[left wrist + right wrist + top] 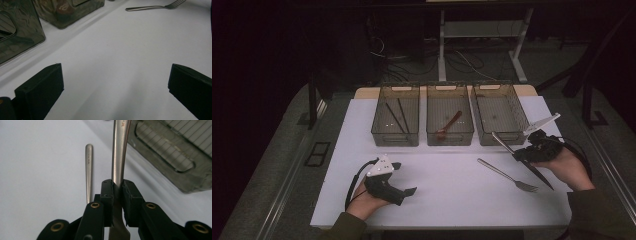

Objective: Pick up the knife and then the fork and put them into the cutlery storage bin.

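My right gripper (521,155) is at the right of the white table and is shut on a metal knife (502,142). The knife's silver handle points toward the bins and its dark blade trails toward the person. In the right gripper view, both pads (107,192) clamp the knife's handle (119,152). A metal fork (508,176) lies flat on the table just left of that hand, and its handle (88,167) runs beside the knife. My left gripper (404,178) rests at the front left. Its jaws stand wide apart over bare table (115,82) with nothing between them.
Three smoky clear bins stand in a row at the back. The left bin (395,135) holds dark chopsticks, the middle bin (450,136) holds a brown spoon, and nothing shows inside the right bin (504,136). The table's front edge (437,225) is near both hands.
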`<state>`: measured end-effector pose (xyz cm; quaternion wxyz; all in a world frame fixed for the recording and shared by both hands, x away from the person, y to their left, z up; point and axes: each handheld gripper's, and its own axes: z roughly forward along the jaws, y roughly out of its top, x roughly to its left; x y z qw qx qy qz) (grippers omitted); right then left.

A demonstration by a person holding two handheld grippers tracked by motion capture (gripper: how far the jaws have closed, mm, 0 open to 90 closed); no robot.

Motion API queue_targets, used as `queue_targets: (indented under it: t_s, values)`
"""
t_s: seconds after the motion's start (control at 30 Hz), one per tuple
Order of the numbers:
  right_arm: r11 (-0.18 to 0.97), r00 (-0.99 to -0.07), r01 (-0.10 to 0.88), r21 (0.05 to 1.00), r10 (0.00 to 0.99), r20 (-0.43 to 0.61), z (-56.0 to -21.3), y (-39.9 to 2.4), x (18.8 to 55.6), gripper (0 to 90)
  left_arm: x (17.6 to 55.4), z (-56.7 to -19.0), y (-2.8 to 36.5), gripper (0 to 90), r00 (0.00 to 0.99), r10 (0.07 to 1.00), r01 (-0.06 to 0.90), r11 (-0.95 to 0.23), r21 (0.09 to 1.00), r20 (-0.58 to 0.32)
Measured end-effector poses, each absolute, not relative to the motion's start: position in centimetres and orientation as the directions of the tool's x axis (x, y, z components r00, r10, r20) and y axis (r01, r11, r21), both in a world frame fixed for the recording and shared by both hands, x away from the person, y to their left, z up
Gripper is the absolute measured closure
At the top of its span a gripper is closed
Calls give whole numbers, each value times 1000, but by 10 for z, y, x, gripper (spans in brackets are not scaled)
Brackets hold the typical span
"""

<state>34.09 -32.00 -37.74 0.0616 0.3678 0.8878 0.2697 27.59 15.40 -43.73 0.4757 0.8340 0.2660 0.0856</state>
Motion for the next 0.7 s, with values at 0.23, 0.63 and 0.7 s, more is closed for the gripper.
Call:
queue_targets:
  t_s: [0.23,0.63,0.7]
  values:
    - [532,-703,620,577,704,105,-375,-326,342,786,276,-437,154,0,843,526,363,-406,839,-110]
    - [438,-671,591,677,733,112,-362,-333,352,786,276,-437,154,0,841,529,365,-404,839,-112]
    - [424,-664,587,690,740,110,-359,-332,356,785,276,-437,154,0,841,530,365,-402,840,-112]
